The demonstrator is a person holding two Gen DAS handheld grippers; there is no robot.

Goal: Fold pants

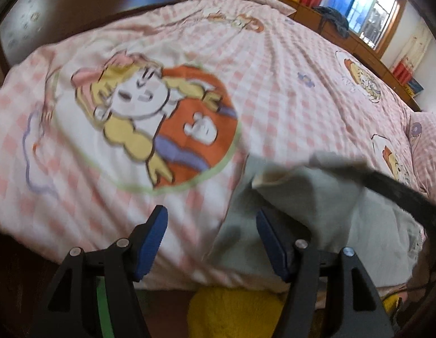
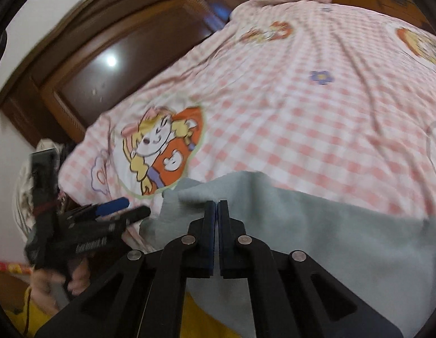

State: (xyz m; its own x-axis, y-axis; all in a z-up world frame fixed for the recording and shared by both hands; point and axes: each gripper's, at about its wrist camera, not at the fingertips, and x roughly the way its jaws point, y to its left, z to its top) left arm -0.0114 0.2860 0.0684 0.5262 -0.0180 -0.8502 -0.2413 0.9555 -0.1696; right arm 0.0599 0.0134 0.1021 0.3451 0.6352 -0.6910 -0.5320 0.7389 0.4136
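Pink-and-white checked bedding (image 1: 288,93) covers a wide bed and serves as the work surface; it carries a large cartoon print (image 1: 150,124) and smaller flower motifs. A dark wooden headboard-like panel (image 2: 111,64) and a window (image 1: 370,8) bound the room.

**Location of the workpiece.** The pants (image 2: 316,239) — pale grey-green, soft knit by appearance — lie at the near edge of the bed, just in front of the person. One corner is turned up toward the cartoon print. How much of the garment hangs off the bed edge cannot be told.

**Gripper state.**
- Right gripper (image 2: 217,211): jaws pressed together over the pants. Whether a layer of fabric is pinched between the pads cannot be told; the seam between them is too narrow and blurred.
- Left gripper (image 1: 211,219): jaws spread wide, nothing between them, hovering over the left edge of the pants where cloth meets bedding.

**Handling properties (judgement).**
- Light and limp; the cloth will drape and sag from any single hold.
- Not fragile, not slippery; the pads should hold a fold of it without difficulty.
- Thin layers cling to the bedding, so a pinch may catch the bedding as well.

**Recommended hold.** Take the garment at an edge or hem — preferably at two well-separated corners, one per gripper — so the panel stays flat while it is carried over.
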